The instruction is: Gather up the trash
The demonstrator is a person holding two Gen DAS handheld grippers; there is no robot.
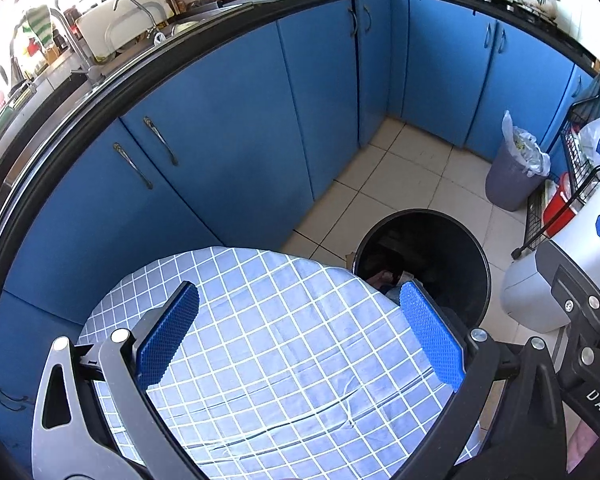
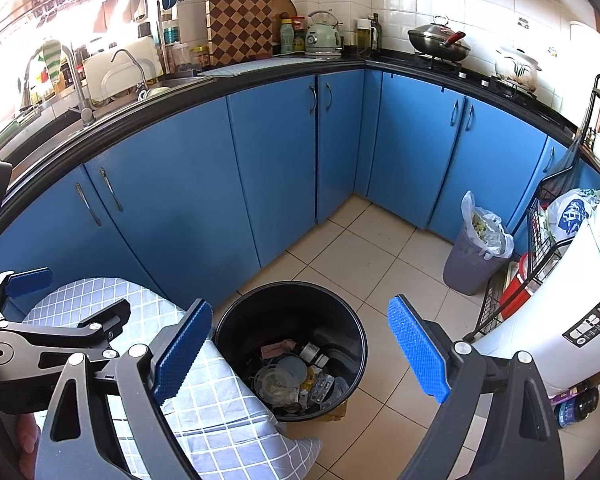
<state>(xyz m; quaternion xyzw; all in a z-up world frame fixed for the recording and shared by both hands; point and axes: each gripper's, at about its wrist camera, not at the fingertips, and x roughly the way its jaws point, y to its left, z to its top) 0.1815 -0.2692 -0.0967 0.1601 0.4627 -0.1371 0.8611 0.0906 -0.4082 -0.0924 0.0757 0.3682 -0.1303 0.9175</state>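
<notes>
Round black plastic bin (image 2: pixel 290 354): on tiled floor beside checked-cloth table (image 2: pixel 204 396), holding light, crushable scraps. Likely light, stiff; take by rim. Left gripper (image 1: pixel 300 334) and right gripper (image 2: pixel 300 354): both wide open, empty.

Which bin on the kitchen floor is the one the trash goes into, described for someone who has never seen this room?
Start at the blue cabinets that wrap the corner, then look down to the tiled floor. The black bin stands by the checked cloth, under the open right gripper. Unlike the grey bin by the wire rack, it has no bag liner and holds loose packaging.
</notes>
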